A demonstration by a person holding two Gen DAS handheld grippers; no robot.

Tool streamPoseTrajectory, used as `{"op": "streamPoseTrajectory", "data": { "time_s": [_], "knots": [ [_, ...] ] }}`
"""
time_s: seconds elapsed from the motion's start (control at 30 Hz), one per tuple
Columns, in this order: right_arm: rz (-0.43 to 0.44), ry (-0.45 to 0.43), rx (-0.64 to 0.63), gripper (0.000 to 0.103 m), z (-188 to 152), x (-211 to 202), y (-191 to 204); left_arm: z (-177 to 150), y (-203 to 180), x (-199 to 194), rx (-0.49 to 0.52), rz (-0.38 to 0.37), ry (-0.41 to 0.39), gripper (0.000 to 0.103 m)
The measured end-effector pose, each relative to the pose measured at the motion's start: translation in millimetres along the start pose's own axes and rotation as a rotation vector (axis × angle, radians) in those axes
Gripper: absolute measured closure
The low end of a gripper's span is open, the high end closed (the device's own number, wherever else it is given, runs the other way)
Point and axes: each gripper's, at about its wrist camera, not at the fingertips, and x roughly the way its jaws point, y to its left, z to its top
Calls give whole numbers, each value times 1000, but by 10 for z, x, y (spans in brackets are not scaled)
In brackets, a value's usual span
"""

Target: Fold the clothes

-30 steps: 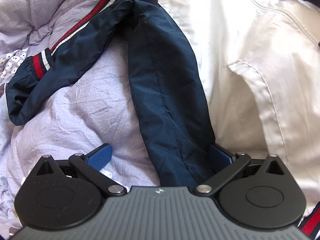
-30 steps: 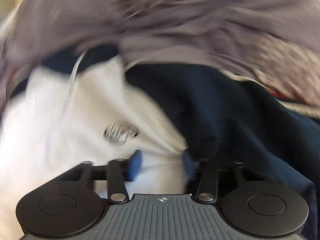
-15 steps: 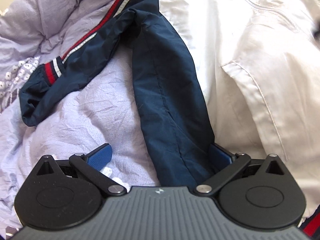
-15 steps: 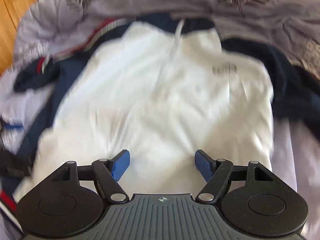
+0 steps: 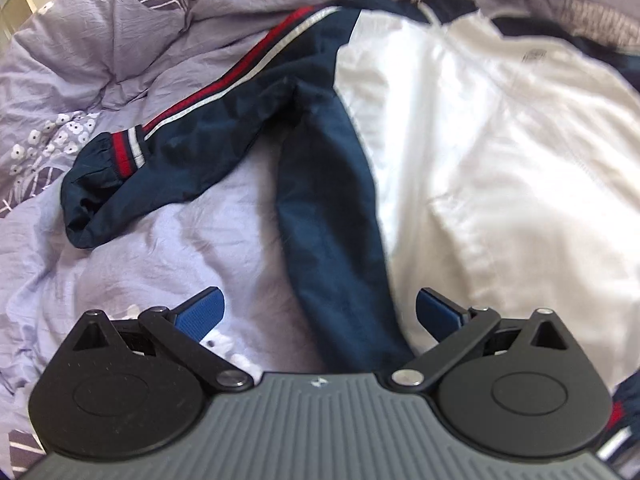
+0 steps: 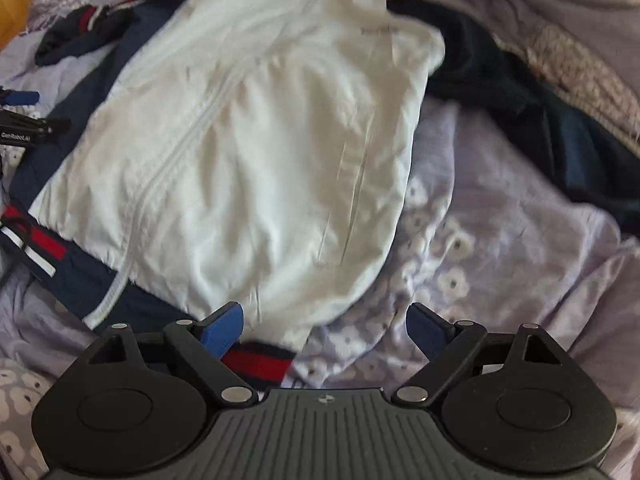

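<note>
Purple bed [image 5: 168, 248] under jacket [image 6: 248, 152]. We see jacket flat, sleeve [image 5: 192, 152] sticking out, unfolded. Left hand-held gripper [image 5: 318, 312] and right hand-held gripper [image 6: 324, 328] both released, holding nothing.

Rumpled lilac floral duvet [image 5: 132, 248] carries 1 navy/white jacket [image 6: 248, 152], sleeve [image 5: 168, 160] spread left.

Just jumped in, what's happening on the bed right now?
A person is folding a navy and white jacket spread on a lavender floral duvet. The left hand-held gripper is open over the navy side panel, gripping nothing. The right hand-held gripper is open near the hem. The left sleeve lies out to the side, not yet folded in.
</note>
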Motion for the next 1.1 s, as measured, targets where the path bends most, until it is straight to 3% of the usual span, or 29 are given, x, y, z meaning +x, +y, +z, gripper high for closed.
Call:
{"op": "streamPoseTrajectory", "data": {
  "time_s": [0.1,0.2,0.23,0.4,0.57,0.8,0.93,1.0,1.1],
  "knots": [
    [26,-147,-4,14,232,-139,120,102,-40,-126,-44,-74,-25,0],
    [97,-199,44,14,345,5,266,183,-152,-198,-54,-133,-41,0],
    [116,-189,60,14,345,103,314,199,-221,-193,-42,-143,-41,0],
    [171,26,111,13,-57,632,310,105,-539,-4,57,-130,8,0],
    [152,11,105,13,-177,470,270,-234,-594,303,79,-160,132,0],
    [98,-69,89,14,8,139,248,-70,-529,107,74,-192,104,0],
    [93,-126,48,14,120,154,298,-336,-615,179,196,-173,171,0],
    [120,-66,71,13,94,332,306,-416,-649,147,239,-158,172,0],
    [125,100,76,8,-110,645,310,-459,-683,59,277,-143,166,0]
  ]
}}
